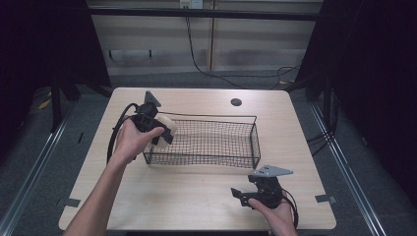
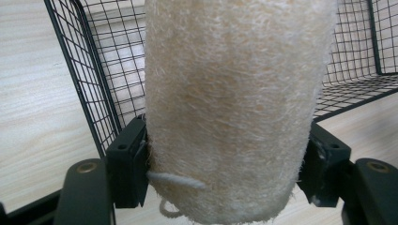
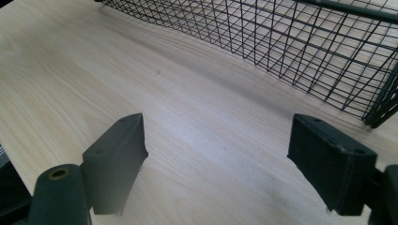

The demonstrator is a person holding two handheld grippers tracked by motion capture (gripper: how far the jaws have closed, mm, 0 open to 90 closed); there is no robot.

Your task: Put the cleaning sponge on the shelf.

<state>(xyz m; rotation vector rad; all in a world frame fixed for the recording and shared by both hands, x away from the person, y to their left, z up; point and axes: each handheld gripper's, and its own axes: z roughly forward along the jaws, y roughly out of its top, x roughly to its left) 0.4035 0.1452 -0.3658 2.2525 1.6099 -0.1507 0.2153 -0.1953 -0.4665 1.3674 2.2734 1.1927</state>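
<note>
Up close, the left hand-held gripper (image 2: 225,173) clamps a fibrous loofah (image 2: 234,108); the right hand-held gripper (image 3: 216,159) gapes over bare table (image 3: 70,70).

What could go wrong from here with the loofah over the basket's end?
1. The loofah, clamped low in the left hand-held gripper, hangs over the wire basket end wall; it may catch the rim.
2. Its cord loop could snag the mesh.
3. A push might slide the light basket.

Wooden table (image 1: 196,191) with dark hole (image 1: 236,102); cables (image 1: 236,78) behind.
</note>
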